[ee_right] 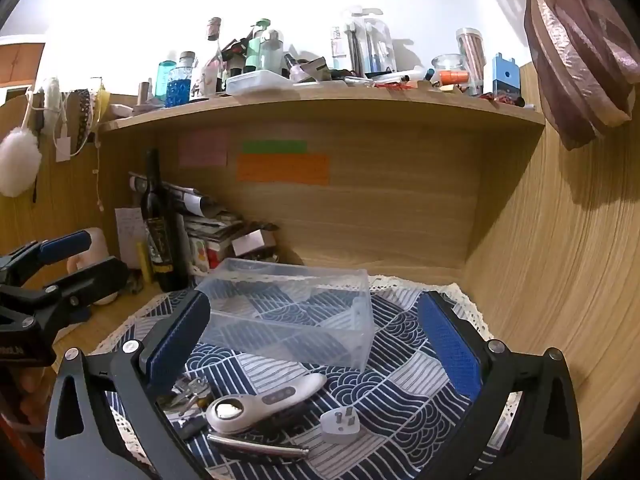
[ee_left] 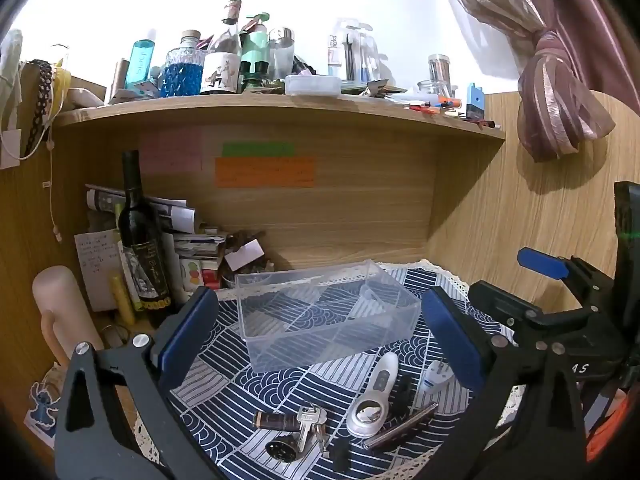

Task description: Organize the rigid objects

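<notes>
The task is judged to be at its start: the clear divided box stands on the patterned blue cloth with every visible compartment bare, and nothing is gripped. The loose items are gathered on the cloth just in front of the box: a white handheld device with a round lens, a white plug adapter, a bunch of keys, a small brown cylinder, a metal pen-like rod and 2 or 3 small black pieces that cannot be identified. The left gripper is held with its fingers wide apart above the cloth, and the right gripper is likewise spread and unloaded. All sorting is therefore taken to be left. The box's dividers are hard to trace through the clear walls, so the number of compartments cannot be told, and in the right wrist view the keys are partly hidden behind the left finger.
</notes>
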The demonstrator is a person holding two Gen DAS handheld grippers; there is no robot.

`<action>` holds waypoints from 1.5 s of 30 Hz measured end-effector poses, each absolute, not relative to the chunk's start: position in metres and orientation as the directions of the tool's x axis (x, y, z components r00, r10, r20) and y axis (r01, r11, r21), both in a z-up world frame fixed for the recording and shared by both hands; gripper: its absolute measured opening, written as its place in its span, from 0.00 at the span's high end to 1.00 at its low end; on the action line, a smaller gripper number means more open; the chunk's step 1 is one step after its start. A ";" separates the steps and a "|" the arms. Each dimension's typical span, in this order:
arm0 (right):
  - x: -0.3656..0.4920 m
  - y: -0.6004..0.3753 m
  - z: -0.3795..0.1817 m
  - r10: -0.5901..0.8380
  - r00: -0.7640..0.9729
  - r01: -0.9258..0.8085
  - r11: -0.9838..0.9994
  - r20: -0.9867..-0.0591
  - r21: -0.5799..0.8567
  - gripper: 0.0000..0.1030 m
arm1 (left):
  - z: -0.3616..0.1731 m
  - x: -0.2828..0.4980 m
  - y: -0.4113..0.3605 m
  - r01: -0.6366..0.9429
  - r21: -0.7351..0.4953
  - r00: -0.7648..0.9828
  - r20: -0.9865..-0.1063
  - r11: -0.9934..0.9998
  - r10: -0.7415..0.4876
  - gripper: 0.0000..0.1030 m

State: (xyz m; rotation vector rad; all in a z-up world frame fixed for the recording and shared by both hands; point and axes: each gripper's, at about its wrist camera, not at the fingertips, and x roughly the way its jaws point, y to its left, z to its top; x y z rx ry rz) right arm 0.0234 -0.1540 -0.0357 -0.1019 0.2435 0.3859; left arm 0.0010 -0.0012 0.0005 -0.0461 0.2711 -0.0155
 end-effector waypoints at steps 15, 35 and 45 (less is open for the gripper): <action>0.022 -0.155 -0.039 0.372 0.895 -0.391 0.920 -0.248 -0.032 0.00 | 0.004 0.000 -0.001 0.013 -0.044 0.966 -0.258 0.999 -0.024 0.00; 0.020 -0.155 -0.037 0.375 0.894 -0.393 0.919 -0.245 -0.025 0.00 | 0.004 0.002 -0.005 0.014 -0.043 0.967 -0.252 0.999 -0.025 0.00; 0.020 -0.155 -0.036 0.381 0.891 -0.397 0.918 -0.246 -0.020 0.00 | 0.004 0.001 -0.005 0.014 -0.044 0.967 -0.253 0.999 -0.025 0.00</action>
